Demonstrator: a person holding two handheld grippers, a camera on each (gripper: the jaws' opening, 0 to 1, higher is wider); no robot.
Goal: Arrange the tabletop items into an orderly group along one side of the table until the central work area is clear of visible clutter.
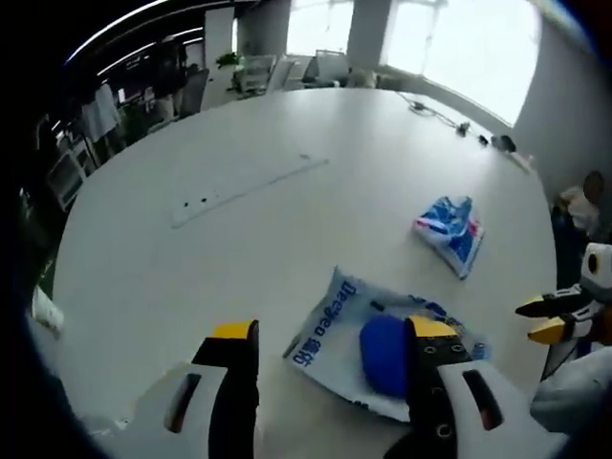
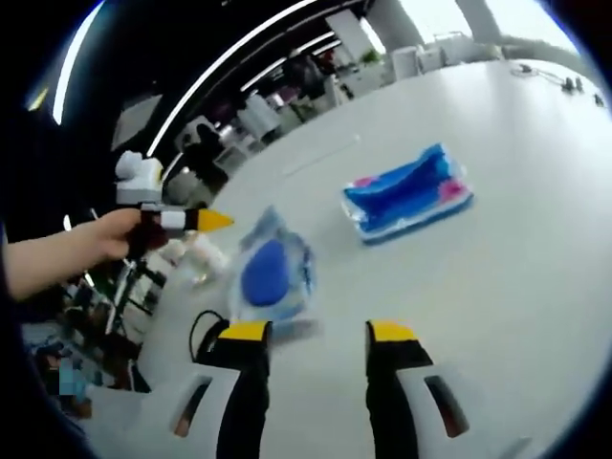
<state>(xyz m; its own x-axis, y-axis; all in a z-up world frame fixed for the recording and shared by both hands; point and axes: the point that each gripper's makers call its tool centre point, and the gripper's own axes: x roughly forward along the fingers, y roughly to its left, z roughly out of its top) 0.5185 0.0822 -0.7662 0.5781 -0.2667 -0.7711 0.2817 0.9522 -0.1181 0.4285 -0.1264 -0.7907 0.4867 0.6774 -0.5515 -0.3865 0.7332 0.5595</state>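
Two snack packets lie on the big white table (image 1: pixel 287 191). In the left gripper view the nearer one (image 1: pixel 354 339), white and blue with a dark blue round patch, lies just past my left gripper (image 1: pixel 335 333), which is open and holds nothing; its right jaw overlaps the packet's edge. A smaller blue, white and red packet (image 1: pixel 449 231) lies farther right. In the right gripper view my right gripper (image 2: pixel 318 333) is open and holds nothing above the table (image 2: pixel 497 287), the round-patch packet (image 2: pixel 271 273) just ahead to its left, the blue and pink packet (image 2: pixel 409 194) beyond. The left gripper (image 2: pixel 206 221) enters from the left, held by a hand.
Cables and small dark devices (image 1: pixel 478 134) lie at the table's far edge near bright windows. Chairs and desks (image 1: pixel 115 124) stand beyond the far left edge. A person (image 1: pixel 579 206) sits at the right. The right gripper's yellow tips (image 1: pixel 545 320) show at the right edge.
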